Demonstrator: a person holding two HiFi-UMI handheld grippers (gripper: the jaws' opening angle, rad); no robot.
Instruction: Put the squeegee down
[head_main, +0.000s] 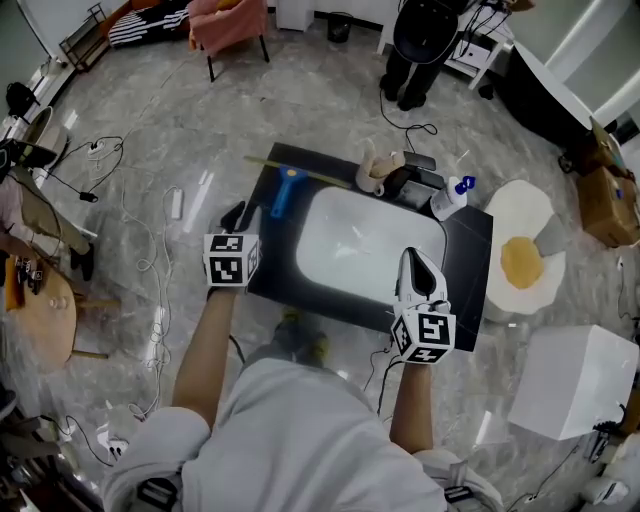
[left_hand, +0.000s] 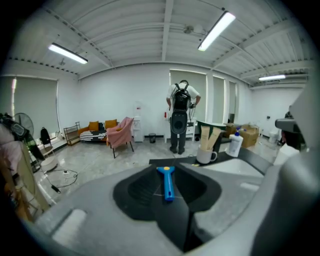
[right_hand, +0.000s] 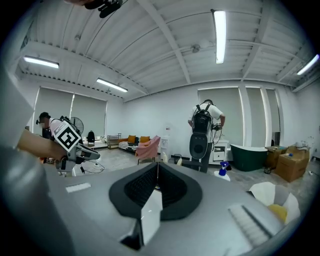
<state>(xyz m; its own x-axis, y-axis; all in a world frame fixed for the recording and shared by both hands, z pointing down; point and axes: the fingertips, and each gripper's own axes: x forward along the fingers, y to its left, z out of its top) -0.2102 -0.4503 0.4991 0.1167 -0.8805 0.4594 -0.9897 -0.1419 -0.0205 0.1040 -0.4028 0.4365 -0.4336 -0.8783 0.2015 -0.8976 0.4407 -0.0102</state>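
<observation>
The blue squeegee (head_main: 289, 190) lies flat on the black counter (head_main: 471, 243), at its far left corner beside the white sink (head_main: 362, 246), with its handle running towards the person. Nothing grips it. The left tongs (head_main: 241, 214) hang just short of it and a little to its left, jaws partly apart with nothing between the pads; the left gripper view looks through that gap at the squeegee resting beyond. The right tongs (head_main: 418, 262) hover over the near right rim of the sink, jaws together and empty. A spray bottle (head_main: 451, 197) and a mug (head_main: 374, 176) stand along the counter's far edge, well clear of the squeegee.

By the look of things, the putting-down is done. The squeegee appears to be a light, stiff plastic tool, unlikely to bend or break, though its smooth handle could slip in a loose pinch. Should it need lifting again, the middle of the handle is the sensible place to take hold, jaws across its narrow width, so the head end does not tip it.
</observation>
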